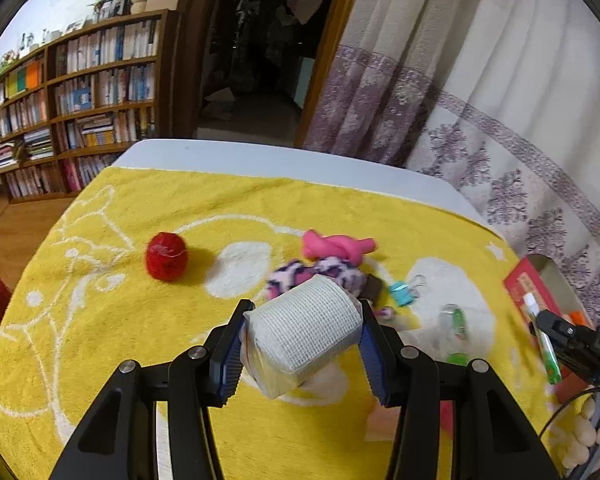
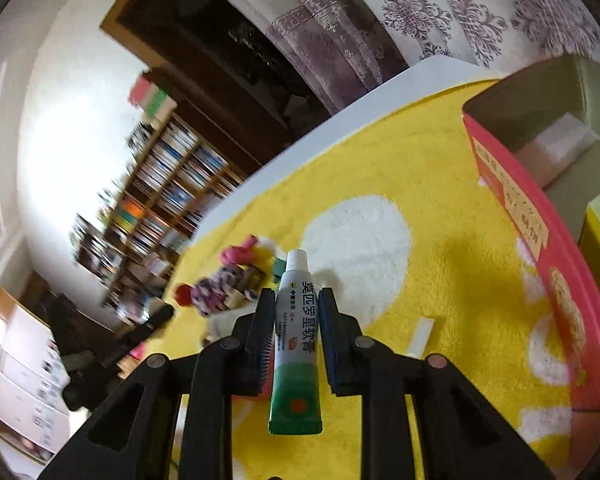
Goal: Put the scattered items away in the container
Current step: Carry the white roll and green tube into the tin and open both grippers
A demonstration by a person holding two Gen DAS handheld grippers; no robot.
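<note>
Both claws loaded, nothing dropped yet. Left gripper [image 1: 304, 344] clamped on white bandage roll [image 1: 306, 330], held above yellow towel [image 1: 100, 320]. Right gripper [image 2: 297, 336] pinched narrow on ointment tube [image 2: 298, 340], cap fwd, green tail hanging back betw fingers. Red box [image 2: 540, 240] just right of tube, open, some stuff already inside. Left of box on towel, still loose: red yarn ball [image 1: 167, 256], pink knot [image 1: 336, 246], patterned fabric [image 1: 296, 276], blue clip [image 1: 402, 293], small clear bottle [image 1: 456, 320]. Roughly early-mid, imo.

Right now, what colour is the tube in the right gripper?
The tube is white on top and green at the bottom, with a white cap. The right wrist view shows it best.
</note>
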